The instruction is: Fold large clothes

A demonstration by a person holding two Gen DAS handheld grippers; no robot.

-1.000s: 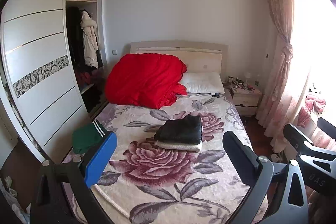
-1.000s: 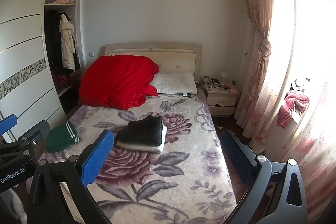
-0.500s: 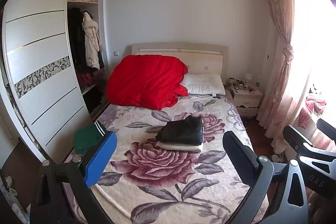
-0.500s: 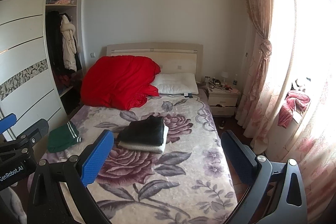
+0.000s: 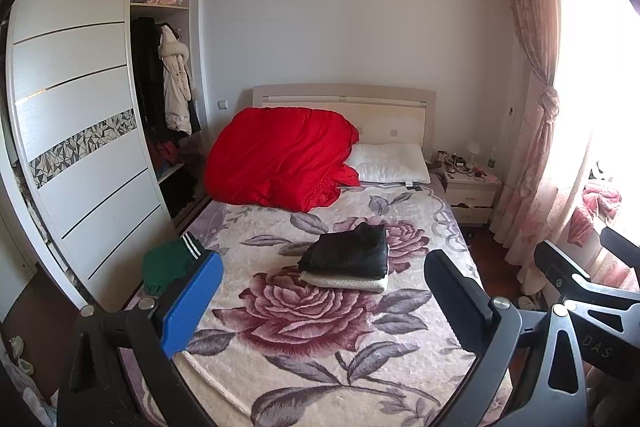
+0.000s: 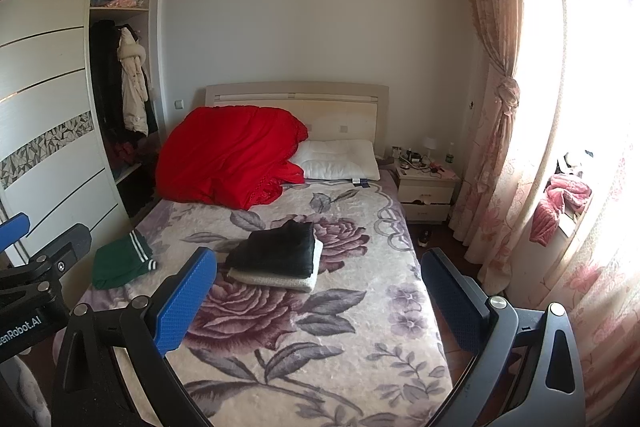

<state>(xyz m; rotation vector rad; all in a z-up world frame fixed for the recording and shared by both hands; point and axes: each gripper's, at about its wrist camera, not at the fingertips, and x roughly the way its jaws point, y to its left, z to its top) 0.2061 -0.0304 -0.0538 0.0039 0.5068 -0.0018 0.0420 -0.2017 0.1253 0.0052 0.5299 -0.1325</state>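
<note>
Both claws, the left gripper [image 5: 320, 291] and right gripper [image 6: 318, 287], hang with fingers spread wide, holding nothing, above the floral plush bedspread [image 5: 320, 327]. Ahead between the fingers lies a folded black garment [image 5: 348, 251] stacked on a folded cream one [image 5: 344, 281]; a green striped-cuff garment [image 6: 120, 261], partly hidden in the left view, sits left.
</note>
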